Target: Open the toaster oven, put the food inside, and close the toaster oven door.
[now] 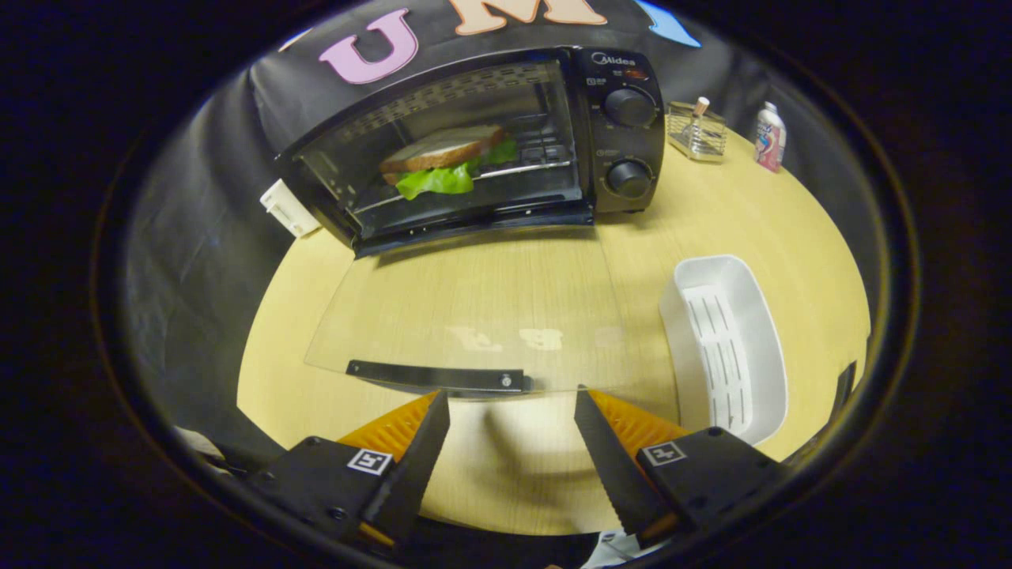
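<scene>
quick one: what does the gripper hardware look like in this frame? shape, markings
The gripper has two wedge-shaped fingers tapering to points, with serrated inner edges and ribbed outer faces. Each sits on a black block with bolts and carries a small square black-and-white fiducial tag.

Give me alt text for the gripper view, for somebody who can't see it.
A toaster oven stands on a wooden table with its glass door folded down flat and a sandwich with lettuce on its rack. The gripper is open, its fingers just short of the door's handle, holding nothing. A white tray lies beside the door.
</scene>
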Demonstrator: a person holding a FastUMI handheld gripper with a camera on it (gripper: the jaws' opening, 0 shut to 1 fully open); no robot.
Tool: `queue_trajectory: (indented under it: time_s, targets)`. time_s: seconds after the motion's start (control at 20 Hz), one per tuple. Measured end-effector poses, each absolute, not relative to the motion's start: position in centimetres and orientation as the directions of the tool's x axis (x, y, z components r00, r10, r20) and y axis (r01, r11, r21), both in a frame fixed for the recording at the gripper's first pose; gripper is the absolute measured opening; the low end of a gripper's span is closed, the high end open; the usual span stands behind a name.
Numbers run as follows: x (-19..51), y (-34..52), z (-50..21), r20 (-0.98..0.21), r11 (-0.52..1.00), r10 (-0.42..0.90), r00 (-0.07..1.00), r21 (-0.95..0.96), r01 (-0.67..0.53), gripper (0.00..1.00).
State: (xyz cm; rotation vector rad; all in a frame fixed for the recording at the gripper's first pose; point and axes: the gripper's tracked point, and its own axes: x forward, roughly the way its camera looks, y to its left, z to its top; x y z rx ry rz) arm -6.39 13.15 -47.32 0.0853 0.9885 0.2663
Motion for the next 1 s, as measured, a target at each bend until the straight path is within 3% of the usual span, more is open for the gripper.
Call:
queue_trajectory:
  time_s: [0.3,0.7,1.0]
  targets:
    - [-4.7,13.1,-43.4,-0.751,0.954,0.276,0.600,0.287,-0.080,0.97]
    - [-0.7,14.0,-36.8,-0.629,0.955,0.266,0.730,0.277,-0.108,0.98]
    - [2.3,14.4,-34.7,-0.574,0.939,0.292,0.765,0.323,-0.116,1.00]
